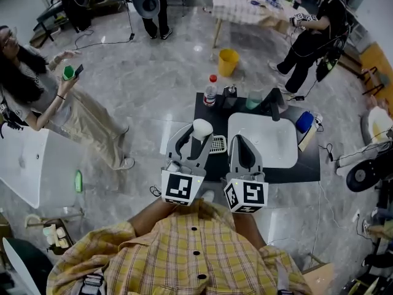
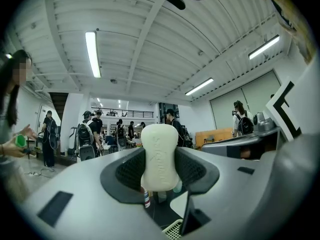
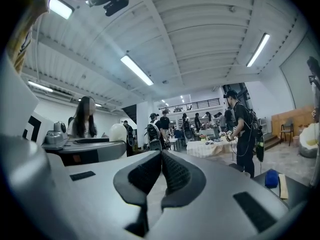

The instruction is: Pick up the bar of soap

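Note:
A cream-white oval bar of soap (image 2: 160, 156) stands on end between the black pads of my left gripper (image 2: 160, 171), which is shut on it and raised, pointing level across the room. From the head view the soap (image 1: 202, 128) shows above the left gripper (image 1: 195, 141), over the left side of the black table (image 1: 307, 165). My right gripper (image 1: 244, 147) hovers beside it over the white basin (image 1: 270, 141). Its jaws (image 3: 161, 176) are pressed together with nothing between them.
On the black table stand a red-capped bottle (image 1: 210, 91), a pump bottle (image 1: 230, 94), a green cup (image 1: 253, 99), a dark faucet (image 1: 273, 103), a blue object (image 1: 304, 121) and a white mesh soap tray (image 1: 218, 144). A yellow bucket (image 1: 228, 61) and several people stand around.

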### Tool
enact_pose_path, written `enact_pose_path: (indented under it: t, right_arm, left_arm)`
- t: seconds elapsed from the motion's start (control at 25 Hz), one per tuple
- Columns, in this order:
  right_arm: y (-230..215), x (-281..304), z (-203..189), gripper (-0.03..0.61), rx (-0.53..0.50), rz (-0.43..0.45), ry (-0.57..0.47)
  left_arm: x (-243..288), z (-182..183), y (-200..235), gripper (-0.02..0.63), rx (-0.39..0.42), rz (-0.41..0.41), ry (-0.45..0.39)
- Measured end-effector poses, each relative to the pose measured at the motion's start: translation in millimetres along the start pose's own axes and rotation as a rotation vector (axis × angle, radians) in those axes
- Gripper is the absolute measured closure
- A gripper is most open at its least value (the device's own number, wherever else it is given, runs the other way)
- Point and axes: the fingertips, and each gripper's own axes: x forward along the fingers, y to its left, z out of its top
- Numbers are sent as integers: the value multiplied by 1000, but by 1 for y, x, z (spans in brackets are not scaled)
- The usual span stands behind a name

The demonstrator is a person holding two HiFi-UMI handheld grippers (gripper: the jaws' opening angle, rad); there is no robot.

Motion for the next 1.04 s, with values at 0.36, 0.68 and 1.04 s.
enact_pose_path:
  t: [0.36, 0.68, 1.04]
  right_arm:
    - [4, 7, 2, 558, -5, 16, -5]
    - [2, 6, 3, 558, -8, 12, -5]
    - [-9, 2, 1, 558, -9, 2, -10]
  left_arm:
    - [2, -2, 9, 422, 7, 15, 10]
    - [5, -3, 10, 422, 0, 15, 16]
    - [9, -7, 3, 422, -7, 16, 21]
